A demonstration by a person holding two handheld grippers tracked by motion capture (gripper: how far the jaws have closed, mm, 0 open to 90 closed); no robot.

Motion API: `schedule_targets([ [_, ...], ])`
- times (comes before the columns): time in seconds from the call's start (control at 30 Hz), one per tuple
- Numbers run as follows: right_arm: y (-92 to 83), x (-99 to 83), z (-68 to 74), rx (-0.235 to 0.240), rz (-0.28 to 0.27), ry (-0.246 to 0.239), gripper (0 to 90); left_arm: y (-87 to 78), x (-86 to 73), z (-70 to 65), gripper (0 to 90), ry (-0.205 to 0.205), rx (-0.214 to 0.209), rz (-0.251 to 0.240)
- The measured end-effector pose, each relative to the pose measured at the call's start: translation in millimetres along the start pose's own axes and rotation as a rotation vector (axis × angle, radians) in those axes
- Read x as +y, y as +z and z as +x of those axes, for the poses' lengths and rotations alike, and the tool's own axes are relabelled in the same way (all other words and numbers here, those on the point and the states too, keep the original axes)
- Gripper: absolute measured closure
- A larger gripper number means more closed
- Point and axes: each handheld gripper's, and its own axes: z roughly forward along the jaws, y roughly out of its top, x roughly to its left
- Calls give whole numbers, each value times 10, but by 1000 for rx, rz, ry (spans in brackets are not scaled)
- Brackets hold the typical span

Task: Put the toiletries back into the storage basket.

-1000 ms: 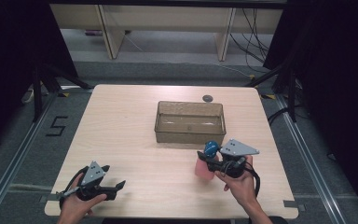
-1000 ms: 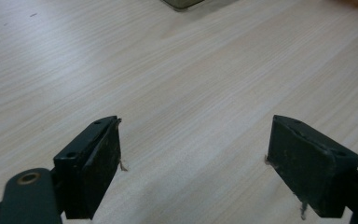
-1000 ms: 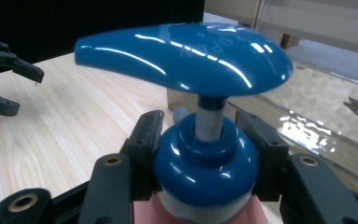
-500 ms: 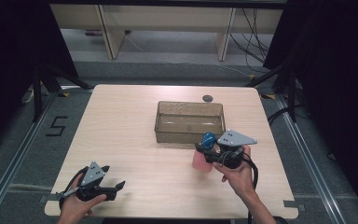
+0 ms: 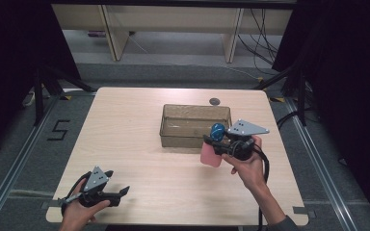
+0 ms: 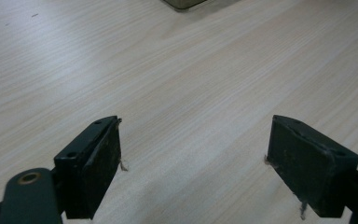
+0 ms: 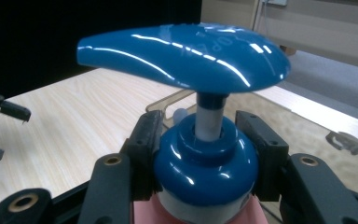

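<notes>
1. While the right claw is clamped on a pump bottle, the bottle hangs clear of the table, just in front of the near wall of the clear bin, toward that wall's right end.
2. In the right claw's own view, its two black jaws press on either side of the bottle's blue collar, right under the pump.
3. The broad blue pump head sits on a white stem above the collar, and the pink body shows as a sliver below the jaws.
4. Seen from the high view, the pink body points down and toward the left of the claw, with the blue top up near the grey plate.
5. The person's right hand holds that claw from below, its cable looping along the wrist.
6. The left claw rests low over the near left part of the table, well apart from the bottle and the bin.
7. Its jaws stand spread wide, with bare wood grain between them in the left claw's view.
8. A small dark round disc lies on the table just behind the bin's far wall.
9. The bin looks empty apart from reflections on its floor.
</notes>
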Motion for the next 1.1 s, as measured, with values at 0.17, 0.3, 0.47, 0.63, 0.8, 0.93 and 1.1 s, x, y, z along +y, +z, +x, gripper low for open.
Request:
schedule_targets([
  [0.17, 23, 77, -64, -13, -14, -21, 533, 3, 0, 0, 170, -3, 0, -1],
  [0.3, 42, 123, -104, -14, -10, -23, 533, 11, 2, -3, 170, -15, 2, -13],
  [0.47, 70, 162, -153, -33, -15, -11, 533, 1, 7, 2, 170, -5, 3, -14],
  [0.63, 101, 200, -242, -37, -26, 8, 533, 12, 7, -2, 170, -13, -1, -15],
  [0.8, 135, 251, -319, -68, -24, 10, 533, 7, 4, 3, 170, -5, 4, -16],
  [0.93, 151, 303, -378, -80, -38, 3, 533, -5, 4, 1, 170, -6, 0, -11],
  [1.1, 183, 355, -434, -81, -49, 16, 533, -5, 5, -2, 170, -7, 0, -12],
])
